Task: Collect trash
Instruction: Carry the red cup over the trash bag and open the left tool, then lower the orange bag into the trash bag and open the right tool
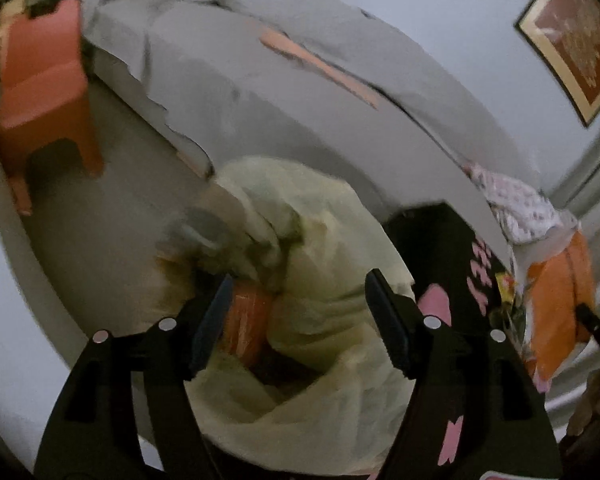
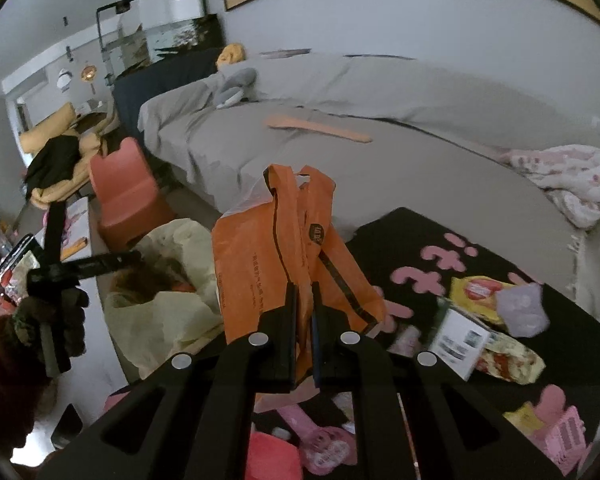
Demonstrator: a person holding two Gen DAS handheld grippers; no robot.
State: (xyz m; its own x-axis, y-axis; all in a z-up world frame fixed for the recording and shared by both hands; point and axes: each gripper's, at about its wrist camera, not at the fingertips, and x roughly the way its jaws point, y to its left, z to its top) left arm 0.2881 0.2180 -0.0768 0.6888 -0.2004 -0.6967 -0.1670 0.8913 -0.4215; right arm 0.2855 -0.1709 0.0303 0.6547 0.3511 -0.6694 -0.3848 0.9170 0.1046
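Observation:
My right gripper (image 2: pixel 304 292) is shut on an orange plastic bag (image 2: pixel 260 252) and holds it up over a black table (image 2: pixel 572 332) with pink shapes. The bag also shows at the right of the left wrist view (image 1: pixel 556 300). My left gripper (image 1: pixel 296 292) is open above a pale yellow trash bag (image 1: pixel 328 280) that stands open on the floor, with orange trash (image 1: pixel 248 320) inside it. The trash bag lies left of the orange bag in the right wrist view (image 2: pixel 180 308). More trash lies on the table: a yellow snack wrapper (image 2: pixel 476 292), a white box (image 2: pixel 456 344), a patterned packet (image 2: pixel 512 360).
A grey bed (image 2: pixel 340 140) with a wooden paddle (image 2: pixel 320 126) and a flowered blanket (image 2: pixel 572 176) runs behind the table. An orange child's chair (image 2: pixel 128 196) stands on the floor by the bed. Pink items (image 2: pixel 324 444) lie below my right gripper. Framed pictures (image 1: pixel 568 40) hang on the wall.

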